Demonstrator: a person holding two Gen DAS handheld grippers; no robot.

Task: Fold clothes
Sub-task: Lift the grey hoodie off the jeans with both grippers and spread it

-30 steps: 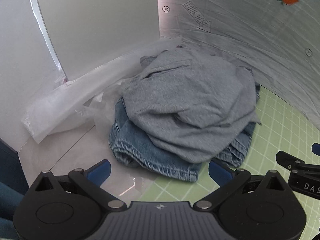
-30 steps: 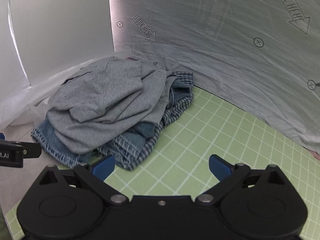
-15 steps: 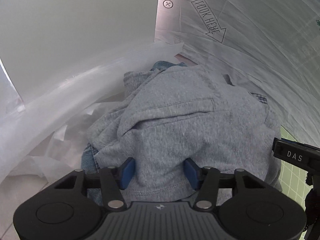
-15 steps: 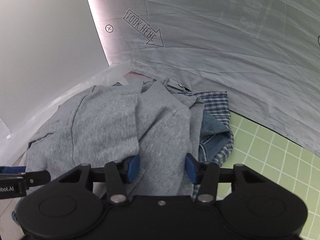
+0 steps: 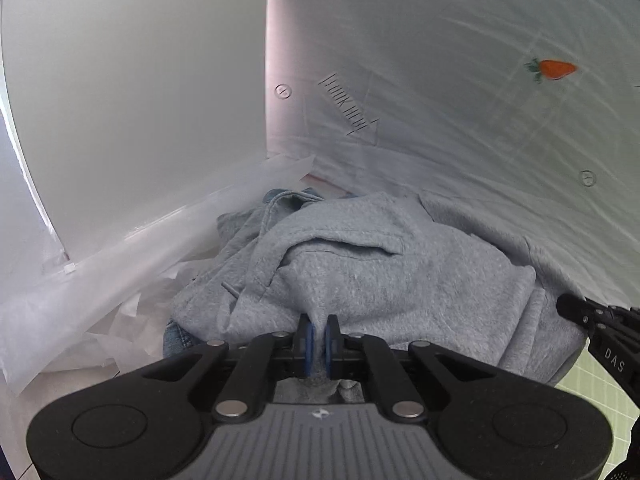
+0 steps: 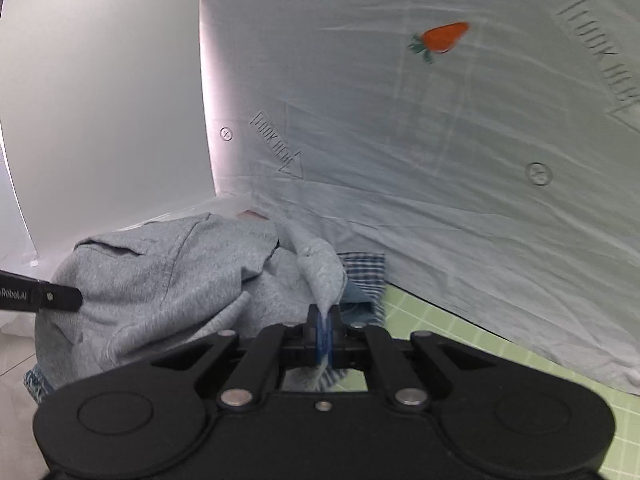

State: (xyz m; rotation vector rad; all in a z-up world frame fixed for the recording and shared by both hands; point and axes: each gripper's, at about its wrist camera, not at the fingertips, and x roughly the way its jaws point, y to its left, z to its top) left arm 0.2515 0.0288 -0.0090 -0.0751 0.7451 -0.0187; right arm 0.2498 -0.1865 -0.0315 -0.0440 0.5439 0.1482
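Left wrist: grey garment (image 5: 384, 280) crumpled, axis unclear

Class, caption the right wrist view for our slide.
Right gripper shut on a grey top heaped over jeans.

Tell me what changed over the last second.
Both grippers moved in from open to the pile and have just closed: the left gripper and right gripper each pinch the grey garment. The jeans and checked shirt remain underneath.
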